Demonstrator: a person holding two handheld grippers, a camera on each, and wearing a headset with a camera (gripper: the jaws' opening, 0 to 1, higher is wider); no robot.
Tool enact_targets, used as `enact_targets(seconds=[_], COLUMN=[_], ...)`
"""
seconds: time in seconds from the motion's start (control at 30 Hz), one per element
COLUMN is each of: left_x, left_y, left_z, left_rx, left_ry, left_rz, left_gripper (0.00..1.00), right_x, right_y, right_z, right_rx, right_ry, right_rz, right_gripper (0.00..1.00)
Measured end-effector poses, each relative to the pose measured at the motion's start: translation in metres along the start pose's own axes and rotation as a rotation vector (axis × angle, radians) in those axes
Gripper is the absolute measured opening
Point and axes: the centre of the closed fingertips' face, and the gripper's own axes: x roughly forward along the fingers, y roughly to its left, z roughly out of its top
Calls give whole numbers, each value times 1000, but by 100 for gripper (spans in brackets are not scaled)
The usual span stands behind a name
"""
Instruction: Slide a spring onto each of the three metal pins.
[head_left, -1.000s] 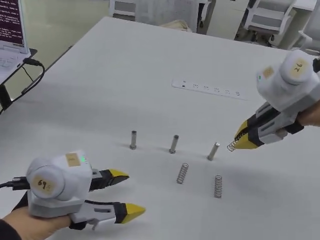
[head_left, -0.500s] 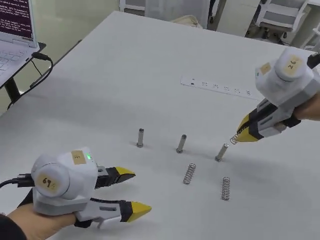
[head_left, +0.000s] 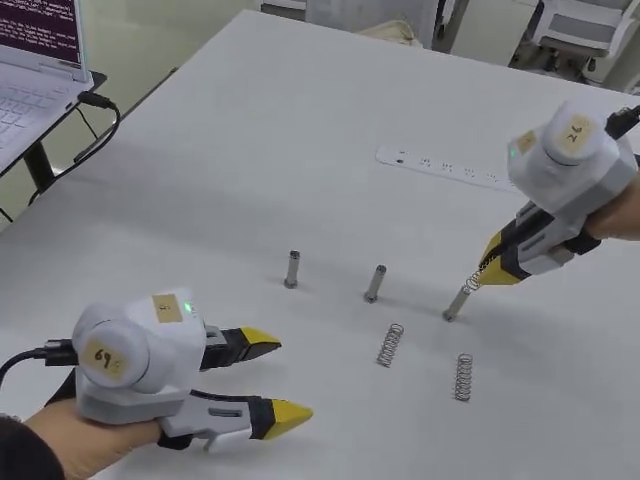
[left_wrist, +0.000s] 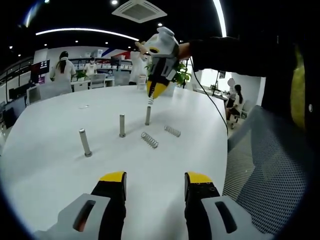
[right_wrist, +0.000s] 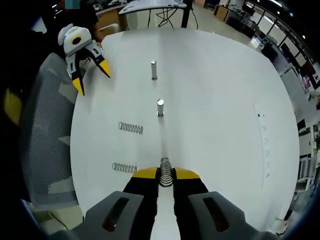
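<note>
Three upright metal pins stand in a row on the white table: left pin (head_left: 292, 269), middle pin (head_left: 375, 283), right pin (head_left: 456, 301). My right gripper (head_left: 487, 270) is shut on a spring (right_wrist: 165, 171), whose free end touches the top of the right pin. Two loose springs lie flat in front of the pins, one (head_left: 390, 344) nearer the middle and one (head_left: 463, 377) to the right. My left gripper (head_left: 283, 380) hovers open and empty at the near left, well short of the pins.
A white power strip (head_left: 440, 169) lies beyond the pins. A laptop (head_left: 35, 60) on a stand with a cable sits off the table's left edge. Office chairs stand at the far side. Bare tabletop (head_left: 220, 150) stretches to the left of the pins.
My right gripper has lowered the held spring from beside the right pin onto its top. The head camera shifted; my left gripper stays in place and open.
</note>
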Motion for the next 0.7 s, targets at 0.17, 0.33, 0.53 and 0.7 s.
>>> enact_targets(seconds=[0.17, 0.33, 0.53, 0.7], left_x=[0, 0, 0, 0], left_y=[0, 1, 2, 2], left_z=[-1, -1, -1, 0], left_rx=[-2, -6, -8, -15], left_ry=[-2, -5, -6, -13], left_rz=[-1, 0, 2, 1], left_gripper=[41, 41, 41, 44], right_x=[2, 5, 7, 9], right_y=[1, 0, 0, 0], right_z=[1, 1, 0, -1], right_rx=[4, 2, -4, -6], right_ry=[7, 14, 30, 38], right_rz=[15, 21, 25, 28], right_gripper=[8, 8, 8, 8])
